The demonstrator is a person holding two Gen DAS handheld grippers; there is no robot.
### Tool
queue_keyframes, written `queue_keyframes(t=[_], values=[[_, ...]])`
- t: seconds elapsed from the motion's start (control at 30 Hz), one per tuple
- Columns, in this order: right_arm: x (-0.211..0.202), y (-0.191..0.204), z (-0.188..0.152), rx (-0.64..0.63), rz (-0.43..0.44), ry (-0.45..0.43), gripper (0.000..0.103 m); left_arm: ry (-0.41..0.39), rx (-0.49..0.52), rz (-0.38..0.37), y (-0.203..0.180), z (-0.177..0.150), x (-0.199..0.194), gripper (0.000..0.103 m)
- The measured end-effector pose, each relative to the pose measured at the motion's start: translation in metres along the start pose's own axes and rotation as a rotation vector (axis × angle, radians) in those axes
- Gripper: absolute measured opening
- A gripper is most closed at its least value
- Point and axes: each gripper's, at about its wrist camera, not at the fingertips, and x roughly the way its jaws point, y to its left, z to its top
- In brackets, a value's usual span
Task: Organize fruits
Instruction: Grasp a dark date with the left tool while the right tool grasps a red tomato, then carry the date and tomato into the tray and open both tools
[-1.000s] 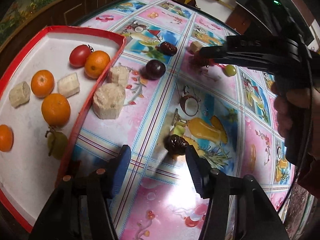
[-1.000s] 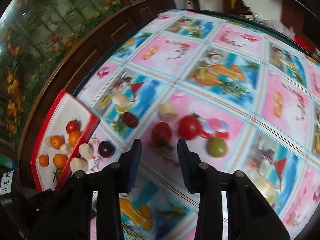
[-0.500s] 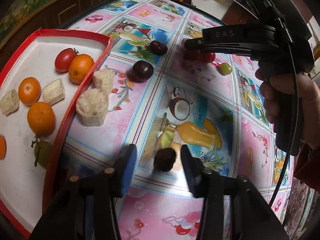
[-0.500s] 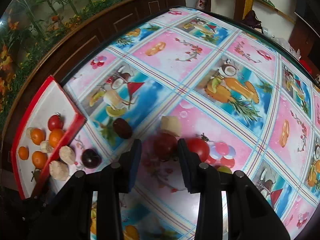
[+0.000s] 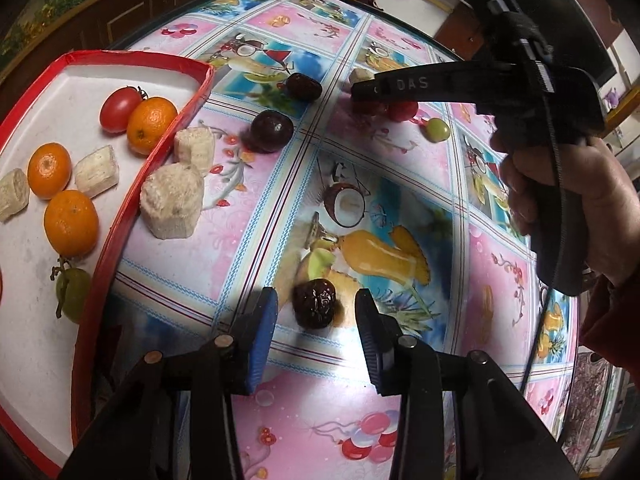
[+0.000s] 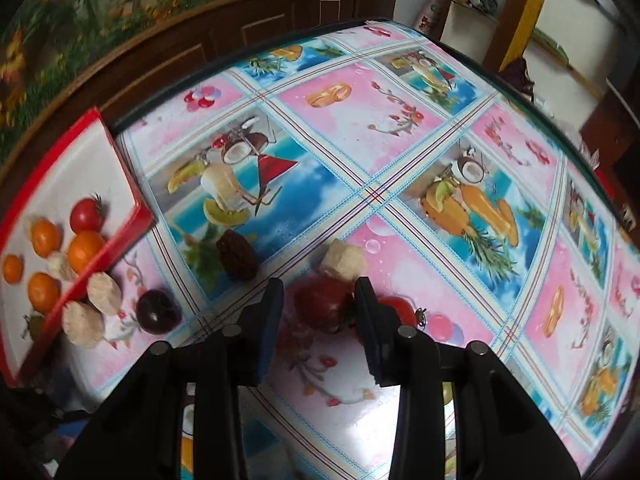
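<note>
A red-rimmed white tray (image 5: 120,220) at the left holds oranges (image 5: 71,222), a tomato (image 5: 118,109), banana pieces and a green grape. My left gripper (image 5: 316,314) is open around a wrinkled dark date (image 5: 315,303) on the tablecloth, its fingers on either side and apart from it. My right gripper (image 6: 319,306) is open around a red tomato (image 6: 323,309); its right finger is close against the fruit. In the left wrist view the right gripper (image 5: 362,92) reaches over the far tomatoes.
Outside the tray lie two banana chunks (image 5: 172,204), a dark plum (image 5: 272,130), another date (image 5: 304,86), a second tomato (image 6: 398,312), a banana piece (image 6: 344,260) and a green grape (image 5: 437,129). A wooden cabinet runs behind the table.
Both grippers moved forward and down. The date now sits between the left fingers, and the red tomato sits between the right fingers.
</note>
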Motion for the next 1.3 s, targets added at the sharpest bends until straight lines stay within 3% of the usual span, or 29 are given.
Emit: queue_keyframes(t=[0.13,0.2,0.23,0.37,0.63,1.3], values=[[-0.01,-0.001,-0.009,0.018,0.027,-0.001,0.031,-0.002,0.047,0.042,-0.007,0.0,0.002,0.038],[-0.019,0.001,-0.014,0.036,0.04,-0.01,0.031,-0.002,0.09,0.084,-0.012,0.001,0.005,0.017],[-0.022,0.0,-0.017,0.051,0.052,-0.01,0.031,0.001,0.107,0.086,-0.014,0.001,0.006,0.017],[-0.037,0.002,-0.031,0.091,0.077,-0.016,0.031,0.008,0.173,0.106,-0.018,0.001,0.007,0.016],[-0.065,0.003,-0.053,0.161,0.094,-0.034,0.031,0.029,0.207,0.113,-0.017,-0.008,-0.001,0.016],[-0.089,0.033,-0.077,0.192,0.113,-0.038,0.032,-0.058,0.28,0.153,-0.007,-0.018,-0.046,0.016]])
